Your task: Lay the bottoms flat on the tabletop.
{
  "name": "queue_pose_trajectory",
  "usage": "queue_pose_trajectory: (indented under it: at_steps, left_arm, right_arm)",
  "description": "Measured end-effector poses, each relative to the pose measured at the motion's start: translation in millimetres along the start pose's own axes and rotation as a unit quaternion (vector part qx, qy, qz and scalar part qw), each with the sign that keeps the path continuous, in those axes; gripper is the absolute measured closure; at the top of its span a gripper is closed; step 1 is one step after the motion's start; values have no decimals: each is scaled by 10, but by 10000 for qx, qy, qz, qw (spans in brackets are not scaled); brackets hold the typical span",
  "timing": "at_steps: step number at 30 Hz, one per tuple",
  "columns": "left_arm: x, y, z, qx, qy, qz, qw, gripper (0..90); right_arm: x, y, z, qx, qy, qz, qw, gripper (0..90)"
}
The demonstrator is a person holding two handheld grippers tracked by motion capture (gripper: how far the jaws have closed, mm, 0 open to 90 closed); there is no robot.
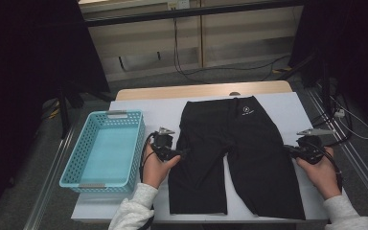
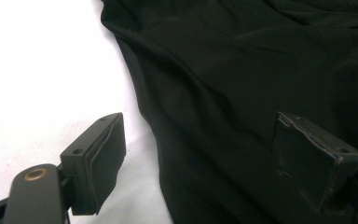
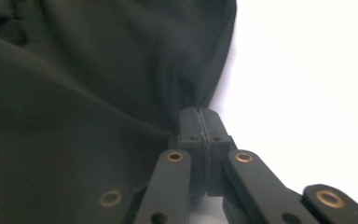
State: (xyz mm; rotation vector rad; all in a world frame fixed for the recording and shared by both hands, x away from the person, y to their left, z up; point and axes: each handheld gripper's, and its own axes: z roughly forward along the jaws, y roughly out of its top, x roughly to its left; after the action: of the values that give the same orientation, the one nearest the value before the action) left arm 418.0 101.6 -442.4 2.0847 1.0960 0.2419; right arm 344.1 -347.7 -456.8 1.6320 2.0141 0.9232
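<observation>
Black shorts (image 1: pixel 237 153), laid flat across centre frame of the high view on a white table cover (image 1: pixel 287 110), waistband toward the top, two legs running down to the lower edge, small white logo near the waistband. Left gripper (image 1: pixel 182 153), centre left of the high view, held in the left hand (image 1: pixel 154 167), tips at the left edge of the shorts; in the left gripper view (image 2: pixel 198 163) jaws spread wide, one pad over white cover at lower left, the other over black cloth at lower right, edge of the shorts (image 2: pixel 242 93) running between them, nothing pinched. Right gripper (image 1: pixel 290 150), centre right of the high view, held in the right hand (image 1: pixel 322 171), tips at the right edge of the shorts; in the right gripper view (image 3: pixel 199 114) jaws pressed together at lower centre, right at the cloth edge (image 3: pixel 98 84); cannot tell whether a fold of cloth is caught between the pads. Turquoise perforated plastic basket (image 1: pixel 79 163), left of frame in the high view, beside the left hand, well apart from the shorts. Wooden tabletop edge (image 1: pixel 201 90) visible beyond the cover, upper centre. Cables on grey floor (image 1: pixel 249 67) at the top of the frame.
</observation>
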Motion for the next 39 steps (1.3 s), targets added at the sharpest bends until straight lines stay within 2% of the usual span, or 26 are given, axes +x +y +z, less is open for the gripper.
queue_pose_trajectory:
  at_steps: [1,5,7,8,11,13,15,16,19,21,23,24,25,35,39]
  left_arm:
    - [-4,0,3,-17,-2,-20,10000,178]
    - [-20,-8,7,-23,18,-12,10000,178]
    - [-23,-6,4,-32,14,1,10000,178]
    - [-23,-6,2,-33,21,1,10000,177]
    - [-14,-5,-4,-5,2,18,10000,174]
    - [-10,-7,-5,-1,-21,-21,10000,172]
    - [-15,-10,-9,-50,21,-33,10000,169]
    - [-11,-6,-21,-25,0,-13,10000,169]
    - [-14,-6,-33,-66,22,-25,10000,165]
    - [-19,-9,-36,-62,20,-23,10000,165]
    - [-29,-12,-34,-50,-33,1,10000,162]
    - [-36,-12,-33,-76,-27,-13,10000,157]
    - [-34,-9,-45,-19,-37,75,10000,154]
    - [-67,-15,-88,-28,-118,72,9999,127]
    - [-55,-30,-106,-35,-58,41,10000,116]
  right_arm:
    - [-7,-5,1,5,67,28,10000,898]
    - [-10,-5,-6,-31,-143,-71,9999,898]
    - [-19,-13,4,-45,36,-34,10000,887]
    - [-8,-20,-1,-52,30,-57,10000,866]
    - [23,-14,-31,-191,-69,-185,9996,679]
    - [35,-2,-50,-271,-13,-252,9993,627]
    - [58,10,-63,-384,0,-213,9990,504]
    - [69,15,-66,-416,51,-253,9988,503]
    - [112,32,-79,-472,49,-302,9984,399]
    - [145,49,-92,-595,37,-369,9975,378]
    - [173,67,-96,-610,72,-336,9975,319]
    - [189,74,-97,-636,131,-279,9975,306]
    - [196,78,-94,-653,133,-292,9973,292]
    - [300,106,-61,-704,169,-382,9966,204]
    - [342,127,-71,-780,165,-343,9962,159]
